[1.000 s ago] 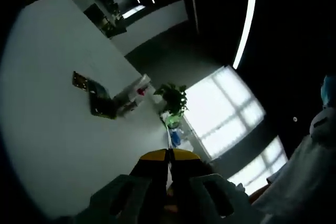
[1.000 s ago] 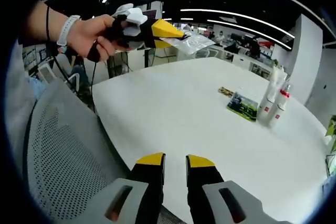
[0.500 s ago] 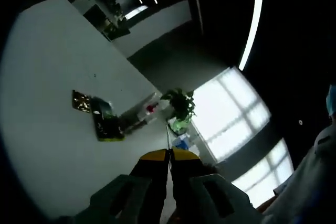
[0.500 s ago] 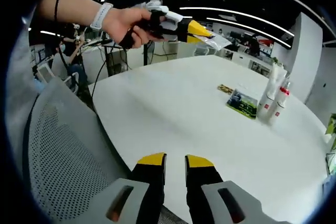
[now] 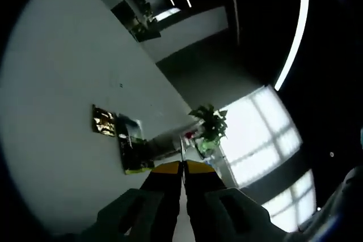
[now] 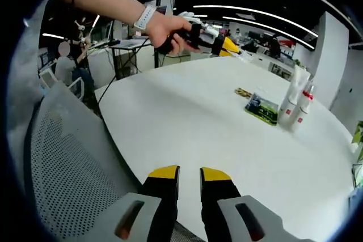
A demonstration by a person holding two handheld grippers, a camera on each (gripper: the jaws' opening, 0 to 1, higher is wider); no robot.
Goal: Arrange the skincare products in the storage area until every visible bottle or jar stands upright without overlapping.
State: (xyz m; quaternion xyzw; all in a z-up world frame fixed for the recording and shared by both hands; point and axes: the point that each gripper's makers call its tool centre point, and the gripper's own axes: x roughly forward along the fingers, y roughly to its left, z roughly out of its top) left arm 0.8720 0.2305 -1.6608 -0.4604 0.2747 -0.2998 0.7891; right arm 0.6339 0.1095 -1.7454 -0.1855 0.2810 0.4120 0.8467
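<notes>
Over the last second the left gripper (image 6: 227, 45) has swung out over the white tabletop (image 6: 187, 117) toward its far side, carrying a thin clear sachet clamped between its yellow-tipped jaws; in the left gripper view those jaws (image 5: 182, 167) are pressed together with only the sachet's edge (image 5: 181, 148) showing as a pale line above them. The hand (image 6: 170, 29) holding it has travelled from the near left edge to well over the table (the sachet itself is now hard to make out in the right gripper view).

The skincare products sit together near the far right edge: a flat green packet (image 6: 261, 109) with a small gold sachet (image 6: 244, 92) just beside it, and two tall white bottles (image 6: 296, 106) already upright, touching or nearly so. The right gripper (image 6: 188, 172) hovers at the near edge, jaws narrowly apart and empty.

I judge the held sachet is being brought to join that group, so placement is not yet done.
</notes>
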